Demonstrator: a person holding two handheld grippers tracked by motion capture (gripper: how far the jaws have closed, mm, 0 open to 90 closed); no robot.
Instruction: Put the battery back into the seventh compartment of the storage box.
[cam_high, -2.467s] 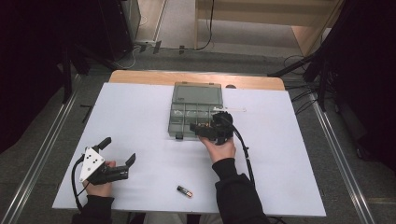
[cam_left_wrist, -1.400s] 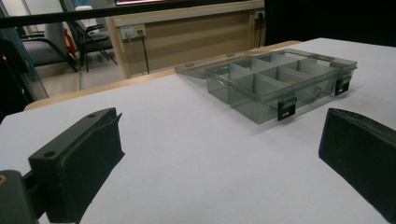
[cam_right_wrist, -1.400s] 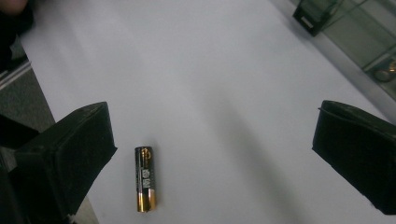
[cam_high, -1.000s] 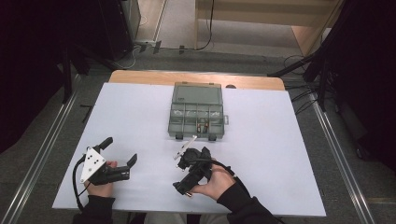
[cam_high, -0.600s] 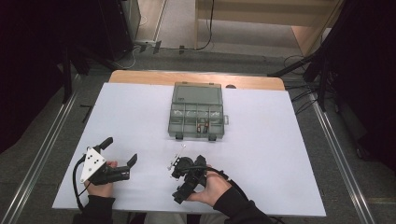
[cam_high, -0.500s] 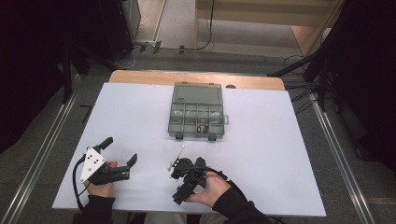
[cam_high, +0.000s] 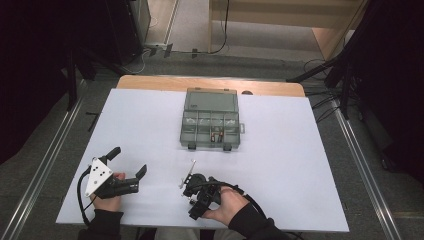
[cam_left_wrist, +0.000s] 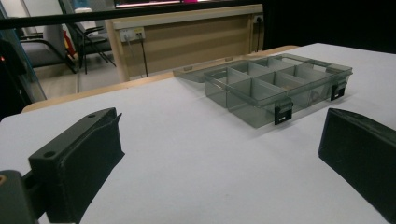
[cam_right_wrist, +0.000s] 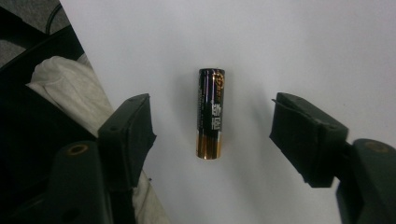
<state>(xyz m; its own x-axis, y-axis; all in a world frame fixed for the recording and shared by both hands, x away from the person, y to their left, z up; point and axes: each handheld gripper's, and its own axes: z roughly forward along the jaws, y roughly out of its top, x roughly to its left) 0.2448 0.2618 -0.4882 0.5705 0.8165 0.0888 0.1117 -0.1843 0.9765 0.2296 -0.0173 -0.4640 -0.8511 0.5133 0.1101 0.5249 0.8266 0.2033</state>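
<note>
Black and gold, one battery (cam_right_wrist: 211, 114) lies flat on the white table (cam_high: 300, 165), square between the right gripper's (cam_right_wrist: 212, 135) two jaws, which stand wide apart with daylight on both sides of it, touching nothing. One smoky clear organizer box (cam_high: 212, 120) sits lid-open well ahead of both tools, with something small in one front compartment. The right hand (cam_high: 227, 202) tips its tool steeply down near the table's front edge. The left gripper (cam_high: 127, 164) rests low and level, jaws spread wide and empty, aimed toward the box (cam_left_wrist: 275, 86).
</note>
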